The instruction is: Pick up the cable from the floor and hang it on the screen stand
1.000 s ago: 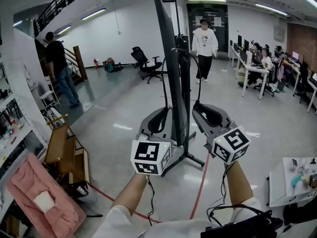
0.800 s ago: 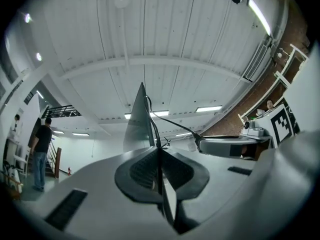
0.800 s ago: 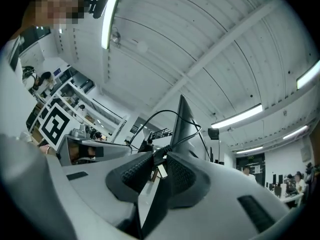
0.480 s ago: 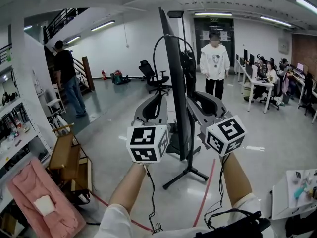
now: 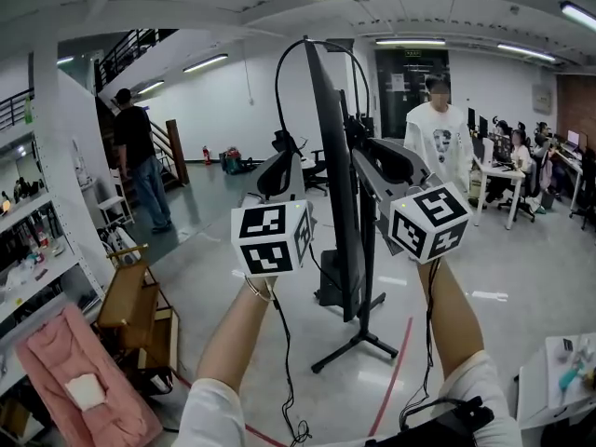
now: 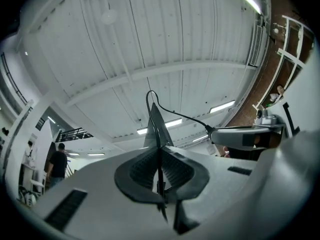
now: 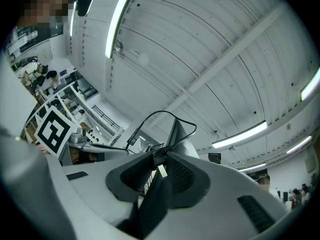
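Head view: my L tongs [image 5: 282, 154] & R tongs [image 5: 363, 147] both clamp thin black cable [image 5: 296, 52], arching over tall black flat screen [image 5: 332, 184].

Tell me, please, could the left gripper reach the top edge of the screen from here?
Probably yes. The left gripper, shut on the cable, sits high beside the screen, a little below its top edge, with nothing standing between them.

Cable [image 5: 279, 87]: thin, black, raised in a slack arch over the 12 o'clock edge of the panel. Its ends drop toward 7 and 5 o'clock. Contact with the edge is unclear.
Screen stand [image 5: 333, 184]: black panel seen edge-on, upright on a pole, with legs splayed at 6 o'clock.
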{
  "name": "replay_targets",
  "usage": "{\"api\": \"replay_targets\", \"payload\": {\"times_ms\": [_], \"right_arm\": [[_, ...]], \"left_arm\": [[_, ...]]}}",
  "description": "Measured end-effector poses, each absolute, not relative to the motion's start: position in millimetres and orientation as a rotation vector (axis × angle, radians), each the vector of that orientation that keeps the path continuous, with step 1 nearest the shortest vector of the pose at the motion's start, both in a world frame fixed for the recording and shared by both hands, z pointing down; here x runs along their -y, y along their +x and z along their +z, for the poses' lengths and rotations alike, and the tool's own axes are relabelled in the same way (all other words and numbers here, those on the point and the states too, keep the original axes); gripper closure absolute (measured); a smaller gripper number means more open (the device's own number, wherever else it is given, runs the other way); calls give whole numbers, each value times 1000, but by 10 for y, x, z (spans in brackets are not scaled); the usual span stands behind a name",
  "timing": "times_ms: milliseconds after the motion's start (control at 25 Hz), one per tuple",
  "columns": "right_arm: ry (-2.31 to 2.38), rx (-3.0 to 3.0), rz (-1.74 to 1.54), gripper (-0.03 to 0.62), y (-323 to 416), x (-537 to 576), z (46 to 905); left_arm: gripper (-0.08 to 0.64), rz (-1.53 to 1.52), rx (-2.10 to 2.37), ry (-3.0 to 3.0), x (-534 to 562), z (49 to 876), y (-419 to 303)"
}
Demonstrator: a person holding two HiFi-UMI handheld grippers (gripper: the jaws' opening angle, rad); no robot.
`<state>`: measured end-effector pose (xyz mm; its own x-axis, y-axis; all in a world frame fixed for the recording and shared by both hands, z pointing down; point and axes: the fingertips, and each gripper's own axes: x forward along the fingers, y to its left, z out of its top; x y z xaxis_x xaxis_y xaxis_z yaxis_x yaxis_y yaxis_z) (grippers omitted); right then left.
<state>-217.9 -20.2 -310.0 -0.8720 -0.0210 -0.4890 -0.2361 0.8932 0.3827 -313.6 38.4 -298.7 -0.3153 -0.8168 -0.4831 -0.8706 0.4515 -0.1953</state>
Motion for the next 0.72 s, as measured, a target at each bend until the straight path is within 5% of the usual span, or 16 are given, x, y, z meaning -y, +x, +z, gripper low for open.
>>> {"api": "replay_targets", "payload": {"times_ms": [720], "right_arm": [[-213,-2647,401,492,-2785,978,-3280]], "left_arm": [[538,64,-2379,-1347,365,-3208,-3848]]}}
